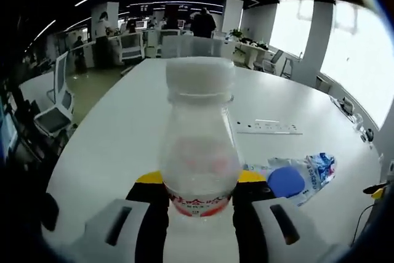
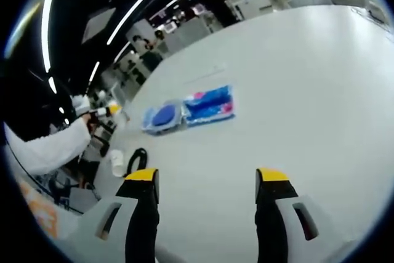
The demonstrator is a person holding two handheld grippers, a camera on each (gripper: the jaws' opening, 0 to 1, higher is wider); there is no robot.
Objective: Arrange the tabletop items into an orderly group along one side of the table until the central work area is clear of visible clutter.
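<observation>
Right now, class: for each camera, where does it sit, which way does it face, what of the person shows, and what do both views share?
Left gripper view: rides the left gripper, facing across the table; its jaws clamp a bottle.
Right gripper view: rides the right gripper, jaws apart, tilted over the table; a sleeve shows at left.
Shared: the blue-capped packet on the white table.

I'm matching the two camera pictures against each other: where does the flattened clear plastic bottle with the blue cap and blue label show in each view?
Left gripper view: the flattened clear plastic bottle with the blue cap and blue label lies lower right on the white table, right of the held bottle.
Right gripper view: it lies left of centre, above the open jaws.
Shared landmark: its blue cap.
</observation>
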